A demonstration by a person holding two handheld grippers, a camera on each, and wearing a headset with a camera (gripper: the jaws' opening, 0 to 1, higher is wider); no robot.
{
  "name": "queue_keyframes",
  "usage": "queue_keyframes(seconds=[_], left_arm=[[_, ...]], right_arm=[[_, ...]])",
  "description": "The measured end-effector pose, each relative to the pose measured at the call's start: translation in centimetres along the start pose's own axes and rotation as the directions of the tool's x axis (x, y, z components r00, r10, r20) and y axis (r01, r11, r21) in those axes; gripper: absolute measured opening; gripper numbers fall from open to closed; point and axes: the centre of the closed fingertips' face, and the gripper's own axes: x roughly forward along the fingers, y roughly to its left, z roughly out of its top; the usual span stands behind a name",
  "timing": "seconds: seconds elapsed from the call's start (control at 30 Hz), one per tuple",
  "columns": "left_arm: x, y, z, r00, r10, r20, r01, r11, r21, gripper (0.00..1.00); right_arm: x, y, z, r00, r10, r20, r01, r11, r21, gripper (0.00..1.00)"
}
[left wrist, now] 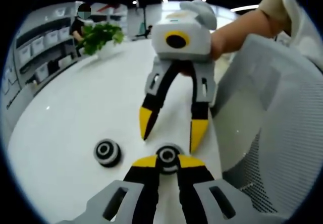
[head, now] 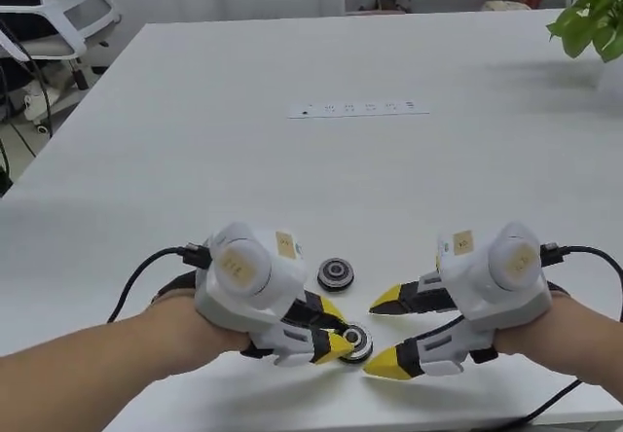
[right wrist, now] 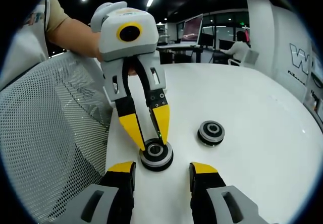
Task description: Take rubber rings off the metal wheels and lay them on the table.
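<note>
left hand-held gripper [right wrist: 150, 133] clamped on near-edge wheel [right wrist: 156, 156], pinning it to desk [head: 389, 174]. right hand-held gripper [left wrist: 171, 133] has jaws apart. Next, probably: right pinches rubber ring [right wrist: 157, 165] and peels it off.

**White table** [head: 292, 179], seen from its near edge. Two metal wheels, banded in black and silver, lie flat close to the near edge, about midway along it. The free wheel [head: 335, 274] lies farther in, and the near-edge wheel [head: 355, 342] lies just beside it, closer to the edge. A flat white strip [head: 358, 109] with a row of small marks lies at the table's centre. A potted plant [head: 589, 14] stands at the far right corner.
</note>
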Motion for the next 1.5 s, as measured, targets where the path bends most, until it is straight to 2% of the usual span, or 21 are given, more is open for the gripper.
queue_keyframes(seconds=[0.47,1.17,1.5], left_arm=[[0.1,0.0,0.0,0.9999,0.015,-0.002,-0.015,1.000,-0.009,0.13],[0.3,0.0,0.0,0.9996,0.028,0.008,-0.028,0.999,-0.022,0.13],[0.4,0.0,0.0,0.9993,0.035,0.011,-0.034,0.999,-0.022,0.13]], right_arm=[[0.1,0.3,0.0,0.9999,0.011,-0.010,-0.011,1.000,-0.015,0.40],[0.9,0.2,1.3,0.9981,0.021,0.057,-0.023,0.999,0.041,0.33],[1.4,0.7,0.9,0.9987,0.038,0.034,-0.039,0.999,0.014,0.27]])
